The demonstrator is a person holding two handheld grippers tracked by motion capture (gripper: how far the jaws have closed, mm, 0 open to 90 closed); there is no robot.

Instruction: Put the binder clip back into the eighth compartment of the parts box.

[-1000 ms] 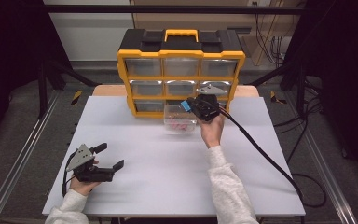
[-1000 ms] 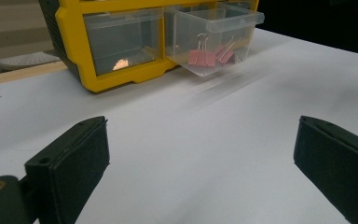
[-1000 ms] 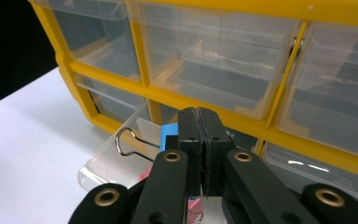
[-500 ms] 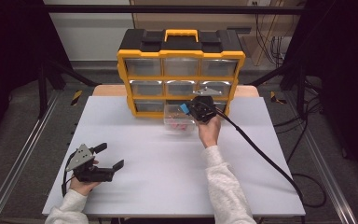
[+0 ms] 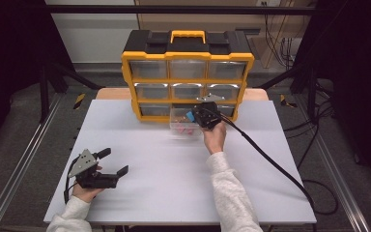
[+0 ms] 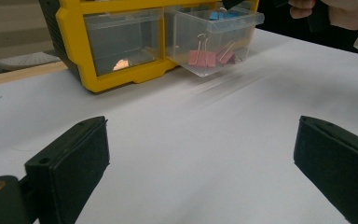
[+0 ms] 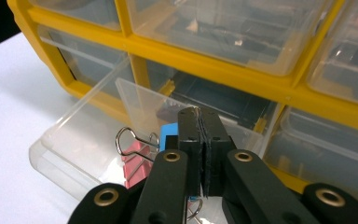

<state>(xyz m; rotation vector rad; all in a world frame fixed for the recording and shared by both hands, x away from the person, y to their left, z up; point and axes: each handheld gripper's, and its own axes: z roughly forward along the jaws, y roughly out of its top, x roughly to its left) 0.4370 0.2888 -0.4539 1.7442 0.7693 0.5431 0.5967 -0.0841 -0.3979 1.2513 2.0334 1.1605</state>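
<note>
High view overhead; tool views close, sharing the drawer [image 6: 213,35].

nothing readable anywhere tbh, no labels, brands or numbers on the yellow organizer [image 5: 187,79] or its drawers.

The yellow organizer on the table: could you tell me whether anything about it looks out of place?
One clear drawer is pulled out of the organizer's bottom row, tilted, with pink binder clips inside. The right gripper, shut on a blue binder clip, hangs over it.
</note>
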